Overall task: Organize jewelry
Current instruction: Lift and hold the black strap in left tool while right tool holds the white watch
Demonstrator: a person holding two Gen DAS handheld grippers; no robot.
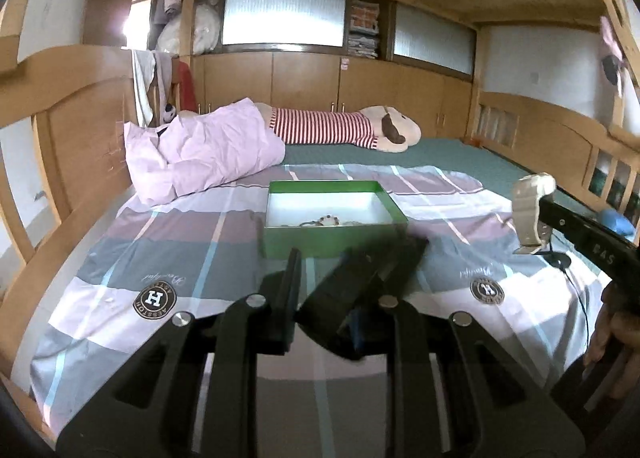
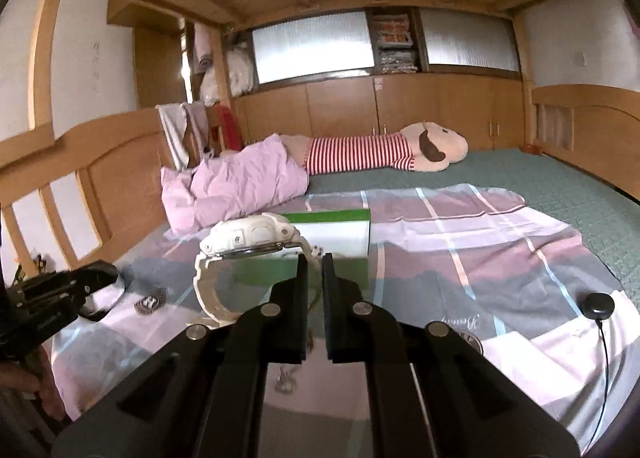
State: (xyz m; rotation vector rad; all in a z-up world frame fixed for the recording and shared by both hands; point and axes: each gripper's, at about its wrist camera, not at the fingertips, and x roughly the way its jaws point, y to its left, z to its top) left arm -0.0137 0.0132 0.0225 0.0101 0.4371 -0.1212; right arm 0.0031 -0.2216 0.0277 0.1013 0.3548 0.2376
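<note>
The right tool (image 2: 315, 258) is clamped on a white watch (image 2: 248, 238) strap. Only the left view shows jewelry inside the green box (image 1: 332, 218); the left tool (image 1: 344, 258) clamps a dark, blurred object.

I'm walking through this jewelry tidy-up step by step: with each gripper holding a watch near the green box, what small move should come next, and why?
Probably carry the right gripper, shut on the white watch strap, forward over the green box and lower it before releasing. The box sits open just ahead on the bedsheet with jewelry already inside, and the watch hangs clear above the sheet.
</note>
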